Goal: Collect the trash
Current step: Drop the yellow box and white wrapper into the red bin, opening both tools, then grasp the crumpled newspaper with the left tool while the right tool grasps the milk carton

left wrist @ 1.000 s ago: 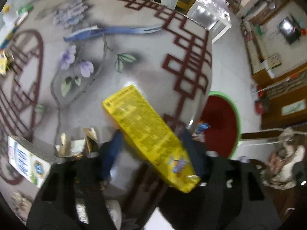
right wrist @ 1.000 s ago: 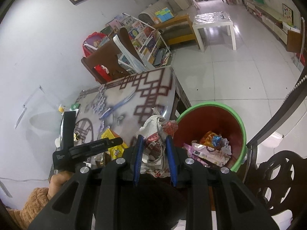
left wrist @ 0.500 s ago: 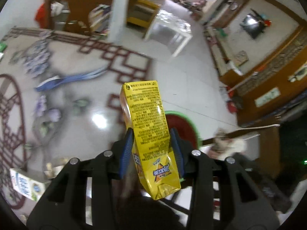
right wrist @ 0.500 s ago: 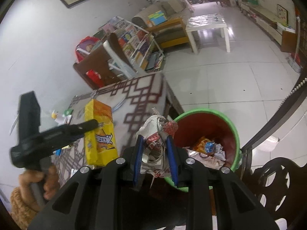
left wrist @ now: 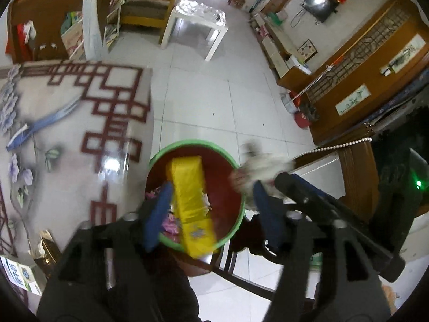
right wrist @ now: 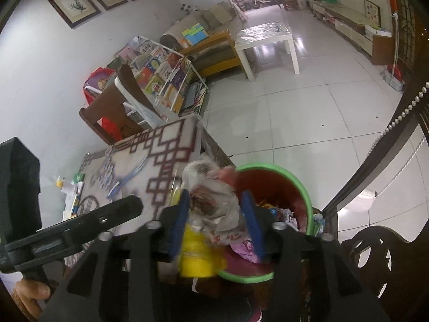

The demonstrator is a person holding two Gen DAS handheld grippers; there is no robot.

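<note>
My left gripper (left wrist: 211, 189) hangs over the red bin with the green rim (left wrist: 193, 143). Its jaws are opening, and the yellow carton (left wrist: 190, 201) drops, blurred, between the blue fingers (left wrist: 158, 214) without being pressed. In the right wrist view the same carton (right wrist: 195, 255) falls at the bin's near rim (right wrist: 305, 196). My right gripper (right wrist: 214, 196) is over the bin's left edge, jaws opening too. A crumpled plastic bag of rubbish (right wrist: 214, 204) sits loose between its pads. The left gripper's body (right wrist: 80, 222) shows at the left, held by a hand (right wrist: 29, 292).
The patterned table (left wrist: 67, 123) lies left of the bin, with a small white and blue carton (left wrist: 18, 273) near its front edge. A dark carved chair (right wrist: 375, 255) stands right of the bin. A white side table (left wrist: 195, 24) and a book rack (right wrist: 161, 75) stand farther off on the tiled floor.
The left gripper swung from the table to above the bin, spread its jaws and let the yellow carton go. The right jaws widened around the bag and came nearer the bin.
</note>
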